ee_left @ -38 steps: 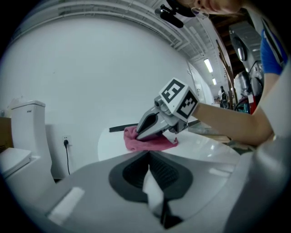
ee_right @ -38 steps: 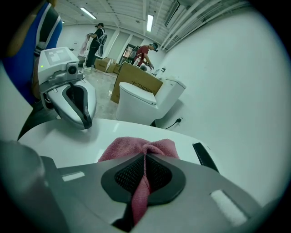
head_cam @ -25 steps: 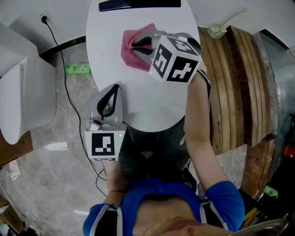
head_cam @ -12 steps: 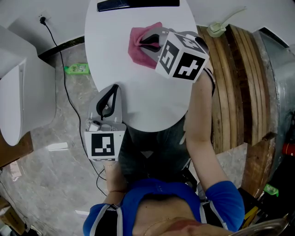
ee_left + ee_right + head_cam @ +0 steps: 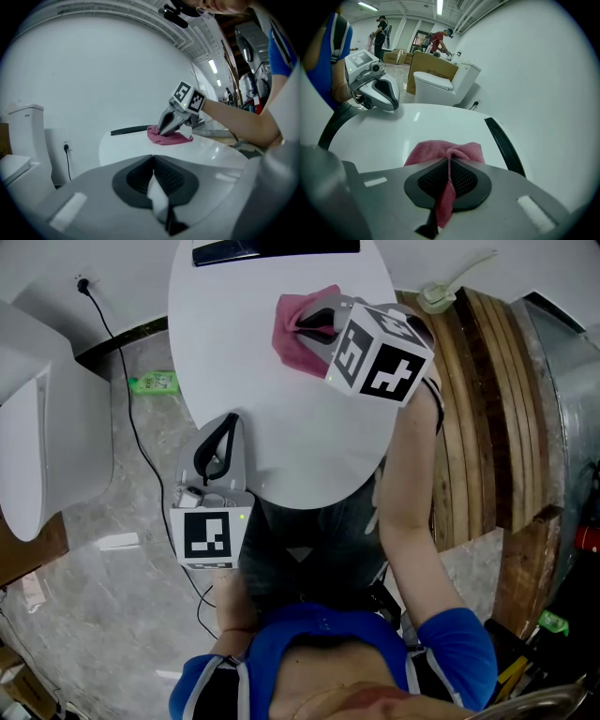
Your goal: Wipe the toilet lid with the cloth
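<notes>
The right gripper (image 5: 449, 165) has its jaws pinched on a fold of the pink cloth (image 5: 433, 152), which lies bunched on the far part of the white toilet lid (image 5: 281, 437). It looks soft and light, and I'd say that fold is a fair hold. The right forearm (image 5: 403, 502) reaches out alongside the lid. The left gripper (image 5: 217, 448), jaws pressed together on nothing, sits at the lid's near left edge.
</notes>
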`<state>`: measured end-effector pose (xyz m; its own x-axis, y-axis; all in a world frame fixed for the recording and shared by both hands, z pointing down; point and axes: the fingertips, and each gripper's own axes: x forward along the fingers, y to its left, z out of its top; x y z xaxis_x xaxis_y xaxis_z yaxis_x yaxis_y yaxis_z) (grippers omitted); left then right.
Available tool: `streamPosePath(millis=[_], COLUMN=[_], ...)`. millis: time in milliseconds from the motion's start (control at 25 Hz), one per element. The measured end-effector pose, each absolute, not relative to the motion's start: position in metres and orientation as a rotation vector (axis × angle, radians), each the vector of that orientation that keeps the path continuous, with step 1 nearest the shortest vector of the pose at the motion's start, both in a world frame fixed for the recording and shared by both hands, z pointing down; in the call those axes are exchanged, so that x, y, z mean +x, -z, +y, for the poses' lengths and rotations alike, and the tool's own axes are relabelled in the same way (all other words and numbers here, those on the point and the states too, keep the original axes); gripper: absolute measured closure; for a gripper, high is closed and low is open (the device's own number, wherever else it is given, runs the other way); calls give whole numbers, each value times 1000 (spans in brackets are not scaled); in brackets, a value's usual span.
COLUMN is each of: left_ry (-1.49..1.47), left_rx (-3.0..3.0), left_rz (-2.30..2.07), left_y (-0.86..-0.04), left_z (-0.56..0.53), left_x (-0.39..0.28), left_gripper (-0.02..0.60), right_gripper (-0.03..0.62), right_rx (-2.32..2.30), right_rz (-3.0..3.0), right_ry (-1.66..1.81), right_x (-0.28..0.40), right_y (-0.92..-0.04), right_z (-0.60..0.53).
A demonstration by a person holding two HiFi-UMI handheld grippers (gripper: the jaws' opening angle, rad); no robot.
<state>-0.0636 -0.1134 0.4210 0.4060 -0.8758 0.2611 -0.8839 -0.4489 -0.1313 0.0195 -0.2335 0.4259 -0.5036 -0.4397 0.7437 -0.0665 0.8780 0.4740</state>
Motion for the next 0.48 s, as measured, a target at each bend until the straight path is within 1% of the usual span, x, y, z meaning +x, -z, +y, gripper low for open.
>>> streamPosePath(millis=[480], left_ry=[-460], left_rx=[2635], left_rz=[-1636], left_y=[-420], left_z=[-114], left_x=[-62], left_gripper=[580], right_gripper=[580], right_rx=[415], right_rz=[-2024], right_ry=[423], right_x=[48], right_y=[-428], right_z=[-238])
